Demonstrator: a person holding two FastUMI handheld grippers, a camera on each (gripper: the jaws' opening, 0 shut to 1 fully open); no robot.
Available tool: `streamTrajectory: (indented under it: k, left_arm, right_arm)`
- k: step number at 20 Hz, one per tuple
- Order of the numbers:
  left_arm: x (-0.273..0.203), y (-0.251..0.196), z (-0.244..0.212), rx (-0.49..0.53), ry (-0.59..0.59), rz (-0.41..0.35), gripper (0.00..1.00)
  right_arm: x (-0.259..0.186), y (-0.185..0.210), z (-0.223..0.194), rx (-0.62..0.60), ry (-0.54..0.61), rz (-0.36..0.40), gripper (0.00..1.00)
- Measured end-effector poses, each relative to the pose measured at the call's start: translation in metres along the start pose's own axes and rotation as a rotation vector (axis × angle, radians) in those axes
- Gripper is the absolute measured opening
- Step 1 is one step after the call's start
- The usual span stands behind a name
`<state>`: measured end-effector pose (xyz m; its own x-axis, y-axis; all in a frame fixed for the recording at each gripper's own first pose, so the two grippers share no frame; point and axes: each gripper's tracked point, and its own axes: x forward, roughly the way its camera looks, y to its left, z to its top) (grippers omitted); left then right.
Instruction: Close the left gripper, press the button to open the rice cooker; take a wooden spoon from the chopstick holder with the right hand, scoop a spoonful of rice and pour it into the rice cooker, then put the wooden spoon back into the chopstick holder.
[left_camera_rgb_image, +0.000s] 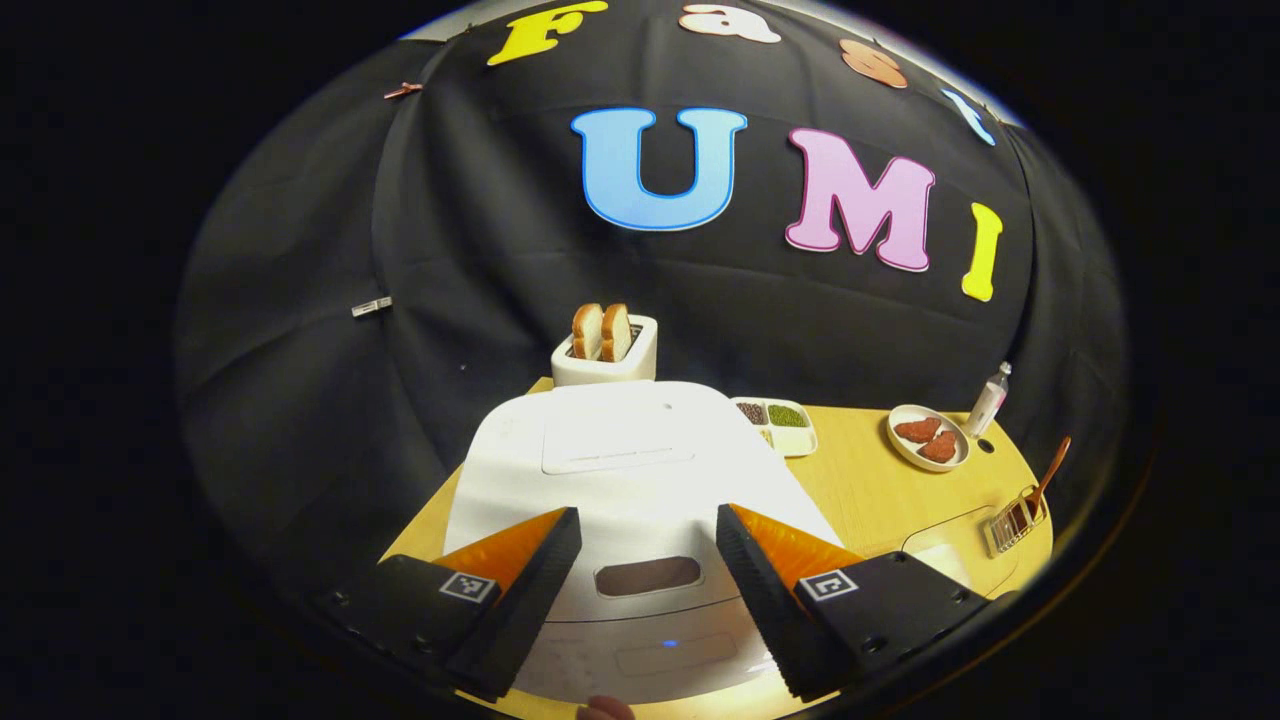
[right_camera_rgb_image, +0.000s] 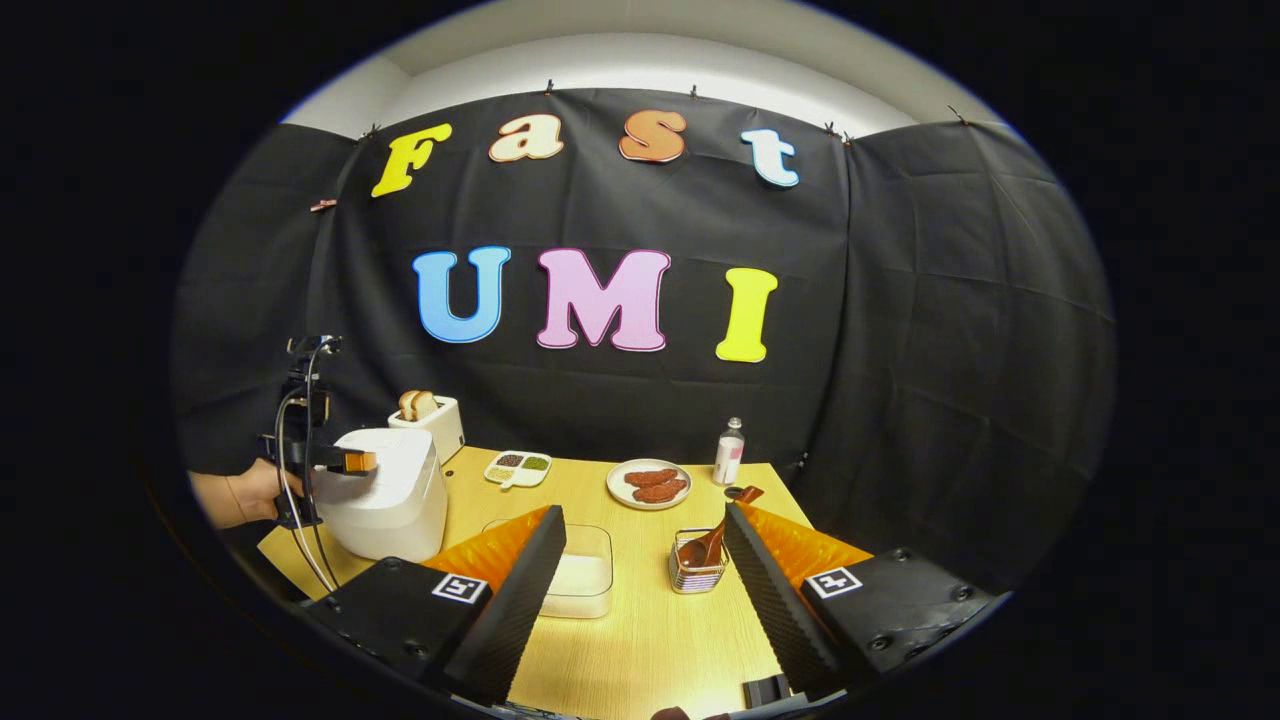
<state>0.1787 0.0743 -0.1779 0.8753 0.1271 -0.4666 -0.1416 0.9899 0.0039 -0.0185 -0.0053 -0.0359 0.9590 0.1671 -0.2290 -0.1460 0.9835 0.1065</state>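
The white rice cooker (left_camera_rgb_image: 620, 460) stands with its lid down, right under my left gripper (left_camera_rgb_image: 647, 512), which is open with a finger on each side of the dark oval button (left_camera_rgb_image: 648, 576). In the right gripper view a hand (right_camera_rgb_image: 235, 495) holds that left gripper (right_camera_rgb_image: 355, 462) over the rice cooker (right_camera_rgb_image: 385, 500). My right gripper (right_camera_rgb_image: 644, 512) is open and holds nothing. Beyond it stand the clear rice container (right_camera_rgb_image: 578, 582) and the wire chopstick holder (right_camera_rgb_image: 697, 566), with the wooden spoon (right_camera_rgb_image: 715, 538) leaning in it. The chopstick holder (left_camera_rgb_image: 1015, 520) also appears at the far right of the left gripper view.
A toaster (right_camera_rgb_image: 432, 422) with two bread slices stands behind the cooker. A divided dish of beans (right_camera_rgb_image: 518, 467), a plate of reddish pieces (right_camera_rgb_image: 650, 483) and a small bottle (right_camera_rgb_image: 729, 452) line the back of the wooden table (right_camera_rgb_image: 650, 630).
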Motion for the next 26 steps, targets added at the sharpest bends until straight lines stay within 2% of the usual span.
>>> streamTrajectory:
  k: [6, 12, 15, 18, 20, 26]
  left_arm:
    - [-0.056, 0.004, 0.034, 0.019, -0.135, -0.028, 0.95]
    - [-0.159, -0.02, 0.091, 0.099, -0.366, -0.128, 0.95]
    - [-0.209, -0.034, 0.108, 0.08, -0.446, -0.183, 0.95]
    - [-0.25, -0.033, 0.115, 0.054, -0.484, -0.208, 0.95]
    - [-0.271, -0.023, 0.117, 0.065, -0.509, -0.191, 0.95]
    - [-0.306, -0.003, 0.107, 0.031, -0.512, -0.177, 0.95]
  right_arm:
    - [0.003, 0.006, 0.011, 0.022, -0.028, 0.006, 0.99]
    - [0.004, 0.016, 0.028, 0.03, -0.071, 0.016, 0.99]
    - [0.001, 0.021, 0.039, 0.029, -0.095, 0.021, 0.99]
    - [-0.005, 0.024, 0.05, 0.024, -0.121, 0.02, 0.99]
    - [-0.01, 0.024, 0.058, 0.024, -0.143, 0.015, 0.99]
    - [-0.022, 0.024, 0.077, 0.031, -0.195, 0.0, 0.99]
